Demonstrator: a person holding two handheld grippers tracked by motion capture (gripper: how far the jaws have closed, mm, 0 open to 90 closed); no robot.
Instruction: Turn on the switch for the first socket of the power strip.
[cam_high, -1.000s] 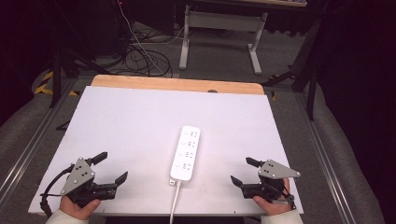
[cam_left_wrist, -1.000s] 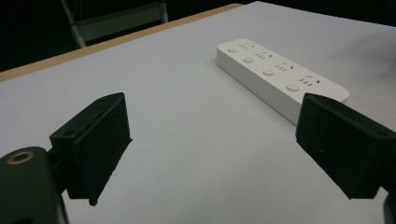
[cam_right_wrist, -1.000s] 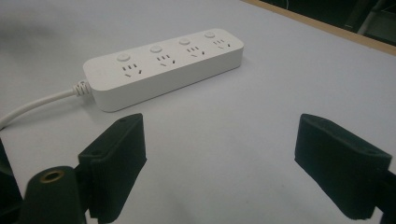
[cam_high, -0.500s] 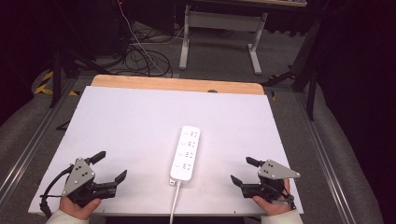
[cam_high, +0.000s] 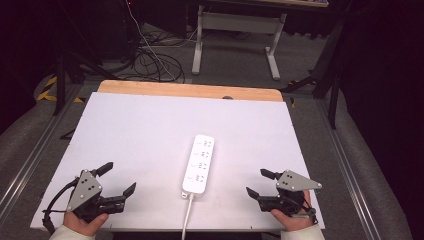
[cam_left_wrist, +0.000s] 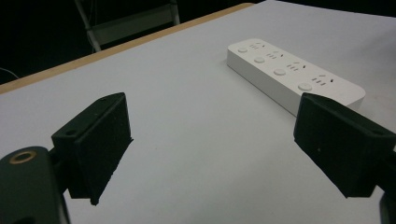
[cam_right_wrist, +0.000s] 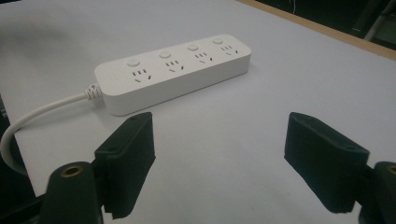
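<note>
A white power strip (cam_high: 198, 164) is lying flat near the middle of the white table (cam_high: 150, 130), slightly toward the near edge, its long side running from near to far. Its white cord (cam_high: 186, 217) is leaving the near end and running off the near edge of the table.

The left gripper (cam_high: 119, 180) is sitting at the near left corner, held in the person's left hand (cam_high: 85, 220). Its jaws are standing wide apart with nothing between them, hovering just over bare table. In the left gripper view (cam_left_wrist: 212, 154) the strip (cam_left_wrist: 292, 74) is lying off to the right and farther away, well apart from both jaws.

The right gripper (cam_high: 259, 183) is sitting at the near right corner in the person's right hand (cam_high: 290, 215), its jaws likewise spread wide and gripping nothing. In the right gripper view (cam_right_wrist: 219, 158) the strip (cam_right_wrist: 173, 70) is lying beyond the jaws and to the left, not touching them, with four sockets and four round buttons showing on its top face.

Both grippers are pointing roughly inward toward the strip, one on each side of it.
</note>
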